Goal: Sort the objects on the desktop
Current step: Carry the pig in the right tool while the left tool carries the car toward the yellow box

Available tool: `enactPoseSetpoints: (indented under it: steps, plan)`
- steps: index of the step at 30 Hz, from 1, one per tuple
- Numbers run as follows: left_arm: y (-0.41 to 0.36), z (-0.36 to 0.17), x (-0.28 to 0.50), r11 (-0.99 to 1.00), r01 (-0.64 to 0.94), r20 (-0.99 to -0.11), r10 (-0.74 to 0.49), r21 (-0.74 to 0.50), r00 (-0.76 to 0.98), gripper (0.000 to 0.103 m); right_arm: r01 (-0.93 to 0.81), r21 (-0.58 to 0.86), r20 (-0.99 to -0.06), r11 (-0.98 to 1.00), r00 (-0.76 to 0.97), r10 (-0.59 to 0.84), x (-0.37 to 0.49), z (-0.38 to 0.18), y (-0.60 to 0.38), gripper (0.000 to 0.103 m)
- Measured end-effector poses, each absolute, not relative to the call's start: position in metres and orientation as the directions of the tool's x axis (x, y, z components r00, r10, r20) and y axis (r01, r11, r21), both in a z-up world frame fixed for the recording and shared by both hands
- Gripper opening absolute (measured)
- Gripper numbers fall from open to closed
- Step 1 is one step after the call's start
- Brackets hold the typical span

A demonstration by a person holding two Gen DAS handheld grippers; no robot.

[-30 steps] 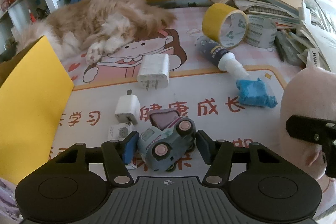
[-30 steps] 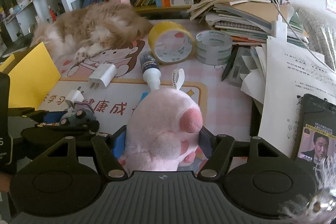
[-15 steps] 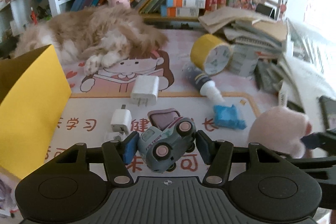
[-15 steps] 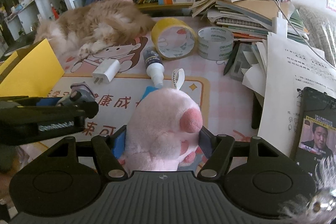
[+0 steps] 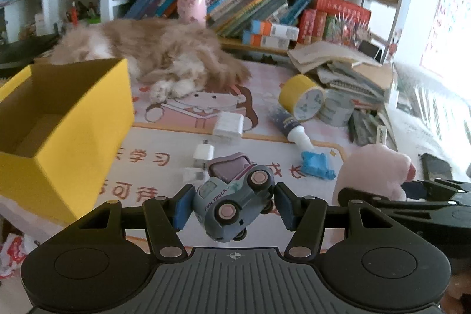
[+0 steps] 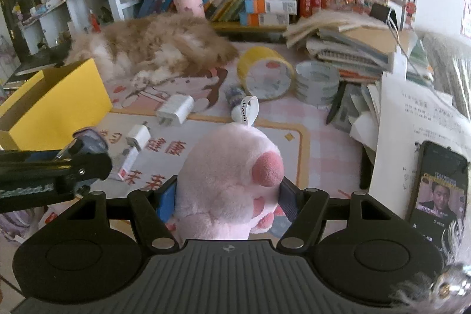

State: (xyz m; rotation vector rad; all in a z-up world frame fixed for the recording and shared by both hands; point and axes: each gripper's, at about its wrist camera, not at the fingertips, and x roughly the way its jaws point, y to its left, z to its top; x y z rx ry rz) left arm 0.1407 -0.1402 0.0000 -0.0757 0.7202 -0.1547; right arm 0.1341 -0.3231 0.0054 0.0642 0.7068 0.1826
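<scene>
Now your left gripper [image 5: 232, 208] holds the truck [image 5: 232, 205] between its pads, and it has risen clear of the mat [image 5: 265, 149] since a second ago, with the box [image 5: 59, 131] now open to view at left. Your right gripper [image 6: 226, 199] keeps the plush [image 6: 229, 181] clamped. Both lifts look done; dropping them off likely follows. On the mat I count: two chargers, two tape rolls, one bottle [image 5: 290, 125], one blue lump [image 5: 316, 165], one cat [image 5: 153, 52].

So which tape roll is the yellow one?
The yellow tape roll propped on its edge nearer the cat; the other tape roll beside it is greyish-clear and lies flat.
</scene>
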Motion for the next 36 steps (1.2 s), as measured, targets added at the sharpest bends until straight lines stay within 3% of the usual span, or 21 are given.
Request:
enactPoseSetpoints:
  steps: [9,25,36]
  plan:
    - [-0.094,0.008,0.12,0.976,0.151,-0.63,-0.217,-0.158,0.746,0.058,-0.132,0.119,-0.614,0.984,0.769,0.178,0.112,0.018,-0.279,0.066]
    - [-0.009,-0.002,0.064,0.955,0.21,-0.636,-0.295,-0.208,0.713,0.058,-0.051,0.15,-0.671,0.987,0.728,0.139,0.06,0.003,-0.196,0.066]
    - [0.053,-0.007,0.025,0.964,0.175,-0.655,-0.263,-0.199,0.709,0.058,-0.099,0.166,-0.675,0.981,0.714,0.186,0.021,0.0,-0.129,0.066]
